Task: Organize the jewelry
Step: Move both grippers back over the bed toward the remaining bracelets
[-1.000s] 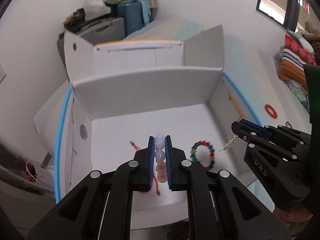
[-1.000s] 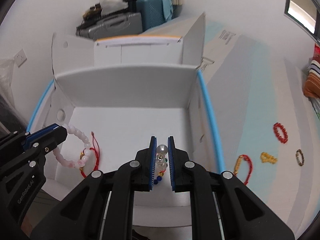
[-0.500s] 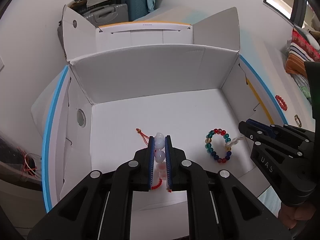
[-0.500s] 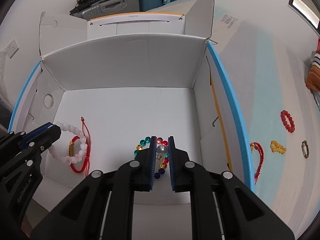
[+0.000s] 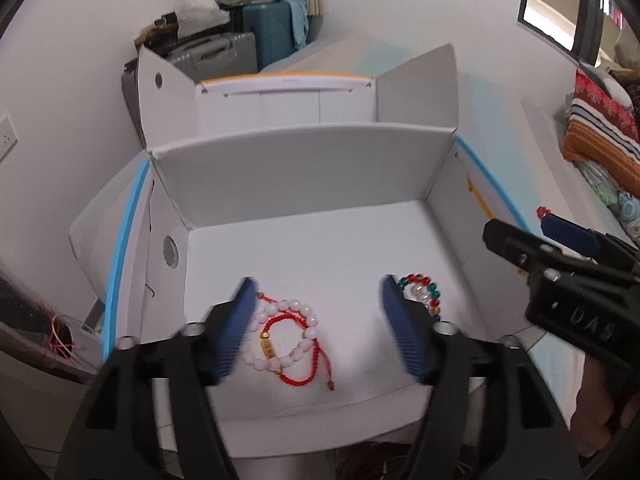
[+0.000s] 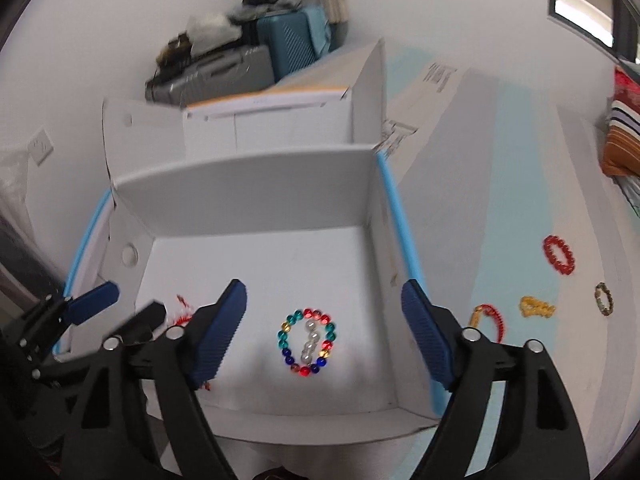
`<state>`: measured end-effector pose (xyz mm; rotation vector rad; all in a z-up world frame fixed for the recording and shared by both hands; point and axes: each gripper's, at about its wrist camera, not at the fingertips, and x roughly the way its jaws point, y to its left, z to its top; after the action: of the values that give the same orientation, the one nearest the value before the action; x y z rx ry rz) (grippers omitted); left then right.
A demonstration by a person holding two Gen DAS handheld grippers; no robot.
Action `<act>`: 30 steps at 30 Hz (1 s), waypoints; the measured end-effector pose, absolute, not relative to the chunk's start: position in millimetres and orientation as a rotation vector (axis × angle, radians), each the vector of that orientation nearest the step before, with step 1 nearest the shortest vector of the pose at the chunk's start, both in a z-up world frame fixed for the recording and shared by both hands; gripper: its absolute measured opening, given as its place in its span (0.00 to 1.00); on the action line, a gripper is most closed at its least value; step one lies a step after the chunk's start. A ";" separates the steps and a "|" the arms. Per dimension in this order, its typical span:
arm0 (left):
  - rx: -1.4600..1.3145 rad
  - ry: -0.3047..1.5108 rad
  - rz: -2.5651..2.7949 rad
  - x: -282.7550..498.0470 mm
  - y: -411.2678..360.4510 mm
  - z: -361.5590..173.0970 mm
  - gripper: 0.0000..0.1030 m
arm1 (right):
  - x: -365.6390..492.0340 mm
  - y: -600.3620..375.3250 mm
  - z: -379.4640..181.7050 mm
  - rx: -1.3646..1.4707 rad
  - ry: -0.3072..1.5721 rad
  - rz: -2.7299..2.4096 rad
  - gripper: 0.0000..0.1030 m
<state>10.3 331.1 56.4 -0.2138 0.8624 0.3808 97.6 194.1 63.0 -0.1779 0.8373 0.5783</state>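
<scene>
An open white cardboard box [image 5: 304,172] [image 6: 256,188] holds the jewelry. A pink bead bracelet [image 5: 298,330] with a red cord bracelet [image 5: 308,376] lies on its floor between the fingers of my open, empty left gripper [image 5: 320,328]. A multicoloured bead bracelet [image 6: 308,340] with a short pearl strand lies on the floor between the fingers of my open, empty right gripper [image 6: 324,332]; it also shows in the left wrist view [image 5: 422,294]. The right gripper shows at the right of the left wrist view [image 5: 560,264].
On the pale table right of the box lie a red bead bracelet [image 6: 559,255], a yellow one [image 6: 536,306], a dark beaded one [image 6: 604,298] and a red and gold cord one [image 6: 490,318]. Suitcases [image 5: 248,36] stand behind the box. Striped cushions [image 5: 600,128] lie at far right.
Both grippers have opened and pulled back. The pink and red bracelets dropped from the left gripper onto the box floor; the multicoloured bracelet dropped from the right gripper.
</scene>
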 end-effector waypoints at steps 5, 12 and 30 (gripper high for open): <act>-0.189 0.796 0.378 10.7 308.7 73.5 0.91 | 101.4 167.7 78.6 -0.149 0.786 0.542 0.85; -0.134 0.769 0.322 23.3 258.7 89.4 0.94 | 110.8 113.0 95.5 -0.105 0.724 0.464 0.93; -0.036 0.795 0.091 104.0 100.8 79.1 0.94 | 170.7 -77.2 91.0 -0.021 0.749 0.230 0.93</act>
<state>104.0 100.8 79.1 -0.0362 0.7952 0.0912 170.7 -77.2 91.0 -0.0206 0.7489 0.2299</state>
